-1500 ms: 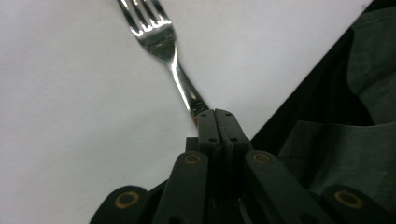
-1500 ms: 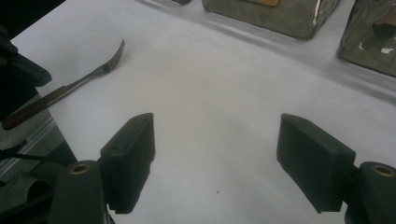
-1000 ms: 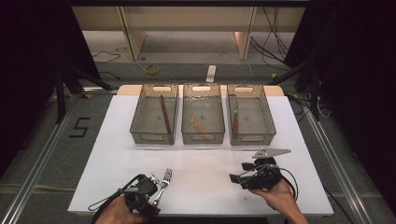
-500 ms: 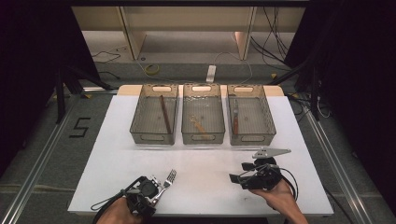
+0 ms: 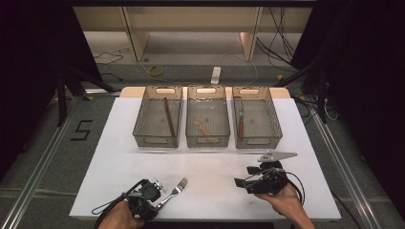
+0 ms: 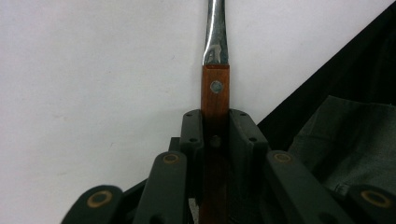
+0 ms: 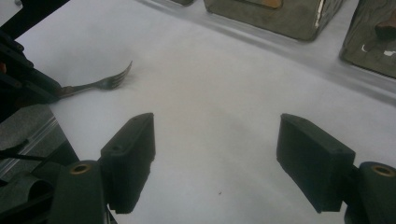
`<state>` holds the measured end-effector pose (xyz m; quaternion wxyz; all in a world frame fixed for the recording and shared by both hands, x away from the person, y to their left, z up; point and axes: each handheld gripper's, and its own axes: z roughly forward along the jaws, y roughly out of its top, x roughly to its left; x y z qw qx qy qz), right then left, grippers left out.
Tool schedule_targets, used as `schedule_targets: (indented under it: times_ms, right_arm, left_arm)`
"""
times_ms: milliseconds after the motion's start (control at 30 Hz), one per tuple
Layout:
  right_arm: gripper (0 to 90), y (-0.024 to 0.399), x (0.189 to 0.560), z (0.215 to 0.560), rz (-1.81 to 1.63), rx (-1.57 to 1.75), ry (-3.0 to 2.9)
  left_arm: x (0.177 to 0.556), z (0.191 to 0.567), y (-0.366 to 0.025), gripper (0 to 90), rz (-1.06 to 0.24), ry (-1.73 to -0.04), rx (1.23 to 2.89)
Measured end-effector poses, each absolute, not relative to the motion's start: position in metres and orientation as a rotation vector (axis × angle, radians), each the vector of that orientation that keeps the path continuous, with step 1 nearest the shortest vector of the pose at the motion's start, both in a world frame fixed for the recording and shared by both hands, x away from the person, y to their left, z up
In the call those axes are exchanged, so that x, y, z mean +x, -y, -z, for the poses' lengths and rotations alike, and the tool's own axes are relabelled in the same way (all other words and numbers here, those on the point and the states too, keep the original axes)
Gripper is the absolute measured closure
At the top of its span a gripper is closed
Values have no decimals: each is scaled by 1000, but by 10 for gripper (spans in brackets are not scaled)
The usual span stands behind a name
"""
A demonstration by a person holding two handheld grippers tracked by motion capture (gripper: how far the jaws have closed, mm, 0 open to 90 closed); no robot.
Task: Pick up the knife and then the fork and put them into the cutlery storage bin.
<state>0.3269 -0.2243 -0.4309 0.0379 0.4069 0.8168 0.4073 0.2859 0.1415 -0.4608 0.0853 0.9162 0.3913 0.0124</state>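
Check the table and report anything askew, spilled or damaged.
Nothing stands out. The three bins stand in a straight row, each with one utensil inside. The fork lies near the table's front edge, its wooden handle clamped in the left hand-held gripper. The right hand-held gripper is open over bare table. Nothing is spilled or broken.

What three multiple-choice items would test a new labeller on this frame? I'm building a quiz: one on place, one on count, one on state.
1. Where does the fork lie?
A. in a basket
B. at the near left of the table
C. on the floor

2. How many mesh baskets stand in the row?
A. two
B. three
C. four

3. How is the left gripper?
A. shut on the fork's wooden handle
B. wide open
C. holding a basket

B: it lies on the white top near the person.
B: three stand side by side.
A: its pads clamp the handle.
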Motion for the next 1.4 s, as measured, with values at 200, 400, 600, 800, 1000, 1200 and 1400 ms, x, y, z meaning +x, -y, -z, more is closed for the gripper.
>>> schedule_targets:
  times_ms: [200,400,600,800,1000,1200,1400]
  right_arm:
    - [290,224,327,430,-1255,1245,-2503]
    - [294,222,326,431,-1263,1243,-2503]
    - [296,214,324,432,-1287,1233,-2499]
    - [312,199,323,433,-1390,1264,-2486]
    - [355,179,325,433,-1470,1272,-2490]
    - [404,160,334,438,-1517,1320,-2520]
    - [468,150,343,438,-1600,1372,-2493]
  left_arm:
    - [289,461,-145,764,-4,-1146,2687]
    - [293,450,-144,764,-31,-1112,2609]
    - [301,433,-139,764,-60,-1067,2462]
    - [309,422,-124,763,-95,-1022,2402]
    - [317,419,-106,763,-97,-987,2390]
    - [324,414,-90,764,-107,-956,2364]
    - [328,412,-77,763,-125,-943,2336]
